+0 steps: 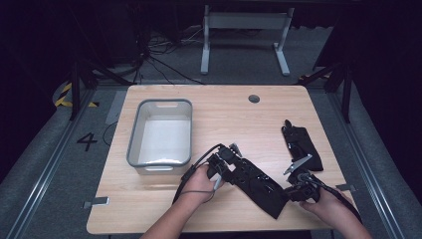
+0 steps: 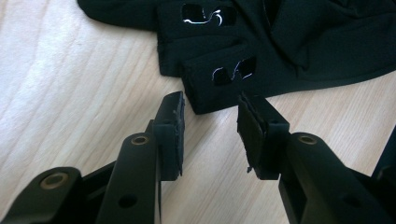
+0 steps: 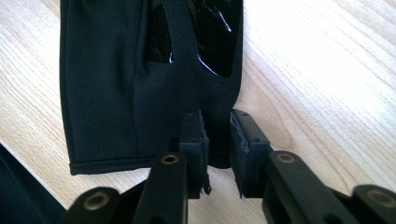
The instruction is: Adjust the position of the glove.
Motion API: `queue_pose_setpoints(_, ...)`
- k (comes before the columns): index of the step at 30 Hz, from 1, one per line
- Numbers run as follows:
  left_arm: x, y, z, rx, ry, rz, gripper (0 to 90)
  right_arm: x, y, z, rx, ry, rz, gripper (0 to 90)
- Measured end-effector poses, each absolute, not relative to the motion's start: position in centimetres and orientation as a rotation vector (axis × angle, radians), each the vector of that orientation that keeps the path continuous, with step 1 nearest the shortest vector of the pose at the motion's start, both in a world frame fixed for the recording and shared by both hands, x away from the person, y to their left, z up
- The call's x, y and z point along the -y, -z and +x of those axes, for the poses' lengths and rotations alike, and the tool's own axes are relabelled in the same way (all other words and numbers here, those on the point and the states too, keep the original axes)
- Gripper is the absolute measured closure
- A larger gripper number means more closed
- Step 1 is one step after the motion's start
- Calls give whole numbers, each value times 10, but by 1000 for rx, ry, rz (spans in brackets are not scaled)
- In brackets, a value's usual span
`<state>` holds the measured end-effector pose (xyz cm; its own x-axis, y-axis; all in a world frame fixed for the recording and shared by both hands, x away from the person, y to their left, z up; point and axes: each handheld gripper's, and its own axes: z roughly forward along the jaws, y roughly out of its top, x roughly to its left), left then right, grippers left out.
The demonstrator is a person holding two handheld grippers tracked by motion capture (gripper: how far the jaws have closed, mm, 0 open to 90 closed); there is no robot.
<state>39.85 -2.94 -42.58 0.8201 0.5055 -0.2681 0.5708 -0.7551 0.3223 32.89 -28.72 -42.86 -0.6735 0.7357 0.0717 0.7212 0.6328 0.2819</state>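
Left of the glove, bare-floored grey tub

Tub, second glove and table

A grey tub stands on the left half of the wooden table, its white inside bare. A second black glove lies near the table's right edge. A round dark hole sits near the far edge. Beyond, a white frame and cables rest on the floor.

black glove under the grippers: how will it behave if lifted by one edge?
Probably floppy: the black glove lies flat and creased on the table, so it should drape. Likely light, being thin fabric. The right gripper pinches only a hem corner, so it may slip.
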Motion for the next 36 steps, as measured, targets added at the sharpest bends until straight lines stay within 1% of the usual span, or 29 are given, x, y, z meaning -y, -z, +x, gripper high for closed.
queue_pose_setpoints(5,36,430,398,-796,218,2636,605,288,429,329,-2800,-464,1243,796)
queue_pose_setpoints(9,42,432,398,-786,207,2657,615,287,429,329,-2803,-461,1229,802)
queue_pose_setpoints(11,45,432,397,-780,162,2673,677,288,429,329,-2806,-463,1227,808)
queue_pose_setpoints(12,45,432,397,-780,162,2673,739,288,429,329,-2806,-463,1227,808)
queue_pose_setpoints(13,46,430,393,-741,110,2690,836,287,429,329,-2808,-462,1215,817)
queue_pose_setpoints(14,46,430,393,-741,110,2690,869,287,429,329,-2808,-462,1215,817)
queue_pose_setpoints(16,44,425,392,-724,124,2681,882,287,429,328,-2810,-459,1206,824)
queue_pose_setpoints(24,36,412,387,-704,142,2641,887,286,424,328,-2787,-450,1174,855)
queue_pose_setpoints(30,31,400,379,-689,135,2631,888,286,413,326,-2743,-476,1140,860)
queue_pose_setpoints(32,27,393,371,-681,123,2627,888,285,403,327,-2716,-508,1107,861)
queue_pose_setpoints(36,23,384,362,-676,113,2617,888,283,396,330,-2684,-525,1058,862)
